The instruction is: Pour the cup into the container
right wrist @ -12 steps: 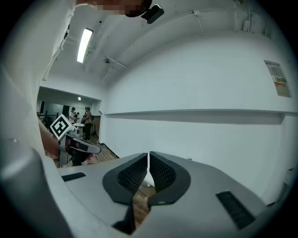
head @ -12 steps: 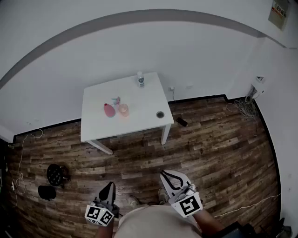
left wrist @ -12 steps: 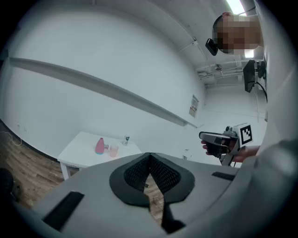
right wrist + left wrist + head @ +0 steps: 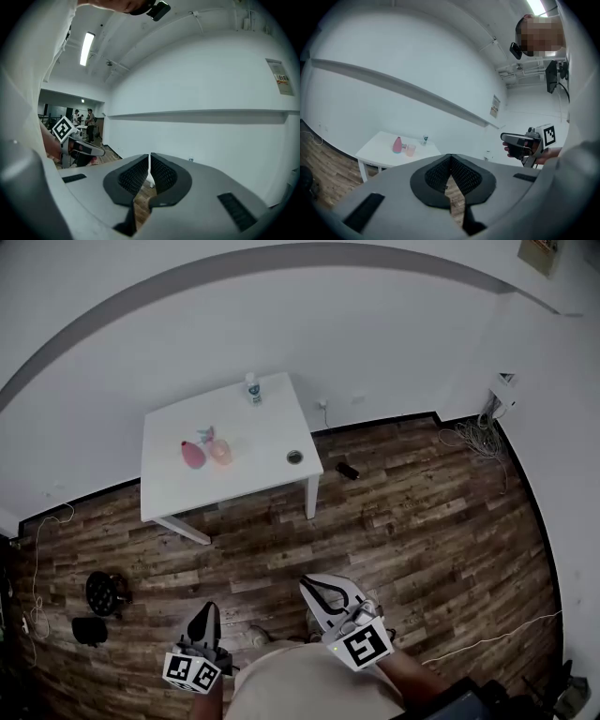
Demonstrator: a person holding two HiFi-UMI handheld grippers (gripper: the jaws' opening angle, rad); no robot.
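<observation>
Both tongs were pinched shut on nothing: the left gripper (image 4: 205,613) showed its ribbed pads meeting in its own view with only floor and wall beyond them, and the right gripper (image 4: 317,587) showed the same. The person stood on the plank floor (image 4: 441,512), well apart from the white table (image 4: 267,432), so the task had not yet begun. On that table the translucent pink cup (image 4: 221,453) stood upright, its long axis vertical, just beside the pink bottle-shaped container (image 4: 192,456) and at that container's three o'clock in the head view. From the left gripper the cup lay at roughly twelve o'clock, almost dead ahead; from the right gripper it lay nearer ten or eleven o'clock, across the body. The left gripper therefore seemed the better lined up of the two, though neither was within reach. A small white bottle (image 4: 252,387) stood at the table's far edge, and a dark round thing (image 4: 294,457) lay at the cup's three o'clock, toward the near right corner.
</observation>
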